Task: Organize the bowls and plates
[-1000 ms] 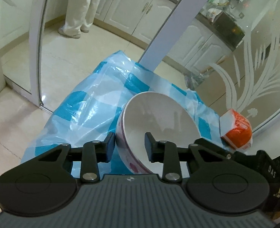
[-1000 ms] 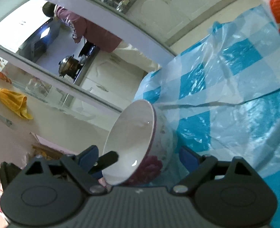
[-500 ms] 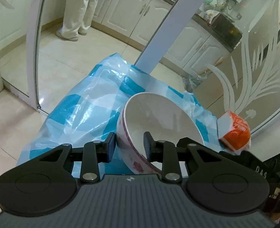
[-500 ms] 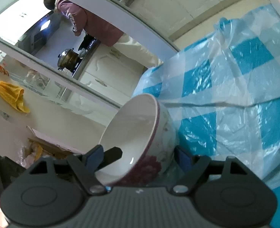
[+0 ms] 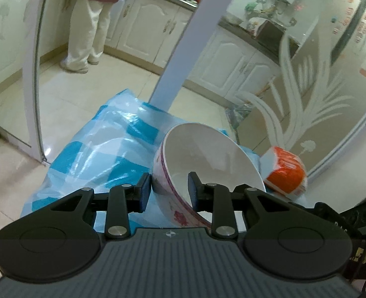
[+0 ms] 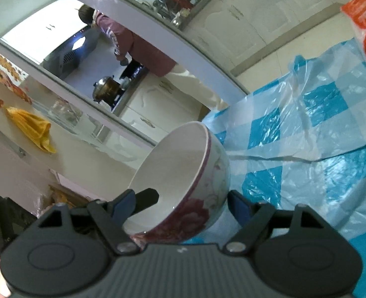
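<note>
A white bowl [image 5: 207, 154] with a purple rim band and red flowers hangs tilted in the left wrist view. My left gripper [image 5: 168, 186] is shut on its near wall, one finger outside and one inside. In the right wrist view a second white bowl [image 6: 173, 168] with a large maroon flower is tipped onto its side. My right gripper [image 6: 183, 201] is shut on it, with the left finger inside the bowl and the right pad against the outer wall. Both bowls are above the blue and white checked plastic cloth [image 5: 103, 154].
The checked cloth [image 6: 307, 134] covers the table, and an orange packet [image 5: 284, 171] lies at its far right. Beyond stand a white door post [image 5: 183, 49] and frosted glass panels. A person [image 5: 91, 24] stands at the kitchen counter behind.
The right gripper's fingers narrowed until they pressed on the flowered bowl. Both grippers rose a little with their bowls, and more of the kitchen now shows.
</note>
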### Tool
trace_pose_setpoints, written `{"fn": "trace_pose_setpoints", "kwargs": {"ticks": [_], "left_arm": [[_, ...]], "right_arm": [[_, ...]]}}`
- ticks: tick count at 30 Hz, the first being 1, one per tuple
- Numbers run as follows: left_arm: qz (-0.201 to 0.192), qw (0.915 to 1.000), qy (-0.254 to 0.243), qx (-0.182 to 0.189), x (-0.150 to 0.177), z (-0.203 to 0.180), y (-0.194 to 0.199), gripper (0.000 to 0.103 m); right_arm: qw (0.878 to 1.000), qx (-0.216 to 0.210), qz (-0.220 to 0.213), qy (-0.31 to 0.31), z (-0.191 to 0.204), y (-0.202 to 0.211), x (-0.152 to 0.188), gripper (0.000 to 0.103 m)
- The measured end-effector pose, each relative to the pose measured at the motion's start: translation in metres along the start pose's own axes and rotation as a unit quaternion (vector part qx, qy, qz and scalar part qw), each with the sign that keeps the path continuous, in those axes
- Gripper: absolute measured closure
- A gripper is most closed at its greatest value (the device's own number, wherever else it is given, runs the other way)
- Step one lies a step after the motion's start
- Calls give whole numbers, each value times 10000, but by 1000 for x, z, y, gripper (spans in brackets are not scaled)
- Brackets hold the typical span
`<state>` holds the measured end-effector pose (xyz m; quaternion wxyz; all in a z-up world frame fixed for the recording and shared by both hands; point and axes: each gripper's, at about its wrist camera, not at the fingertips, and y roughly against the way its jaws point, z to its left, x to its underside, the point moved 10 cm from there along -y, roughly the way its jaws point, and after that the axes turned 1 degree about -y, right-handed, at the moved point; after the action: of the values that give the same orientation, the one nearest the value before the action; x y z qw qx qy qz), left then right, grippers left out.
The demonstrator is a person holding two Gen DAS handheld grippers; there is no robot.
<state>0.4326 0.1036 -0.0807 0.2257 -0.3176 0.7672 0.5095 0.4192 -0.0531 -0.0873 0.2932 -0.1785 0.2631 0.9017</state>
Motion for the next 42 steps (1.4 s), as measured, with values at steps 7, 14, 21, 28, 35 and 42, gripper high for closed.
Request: {"fn": "trace_pose_setpoints", "kwargs": {"ticks": [7,14,21,28,35,42], "left_arm": [[-34,9995,-157,262,16,-37,24,70],[17,9978,-303,585,42,-75,48,69],[88,9942,-542,929,84,-122,73,69],[251,9899,-669,1224,132,-158,82,69],[526,9869,-732,1340,182,-180,75,68],[797,9849,-742,1343,216,-193,56,68]], "right_arm": [[9997,-36,-230,-18,9,48,4,22],[9988,144,-456,99,10,111,18,22],[9961,244,-851,60,1,178,37,22],[9913,610,-1149,186,-17,238,59,22],[9880,763,-1332,-141,-49,280,88,22],[9836,923,-1491,-424,-84,305,111,22]]}}
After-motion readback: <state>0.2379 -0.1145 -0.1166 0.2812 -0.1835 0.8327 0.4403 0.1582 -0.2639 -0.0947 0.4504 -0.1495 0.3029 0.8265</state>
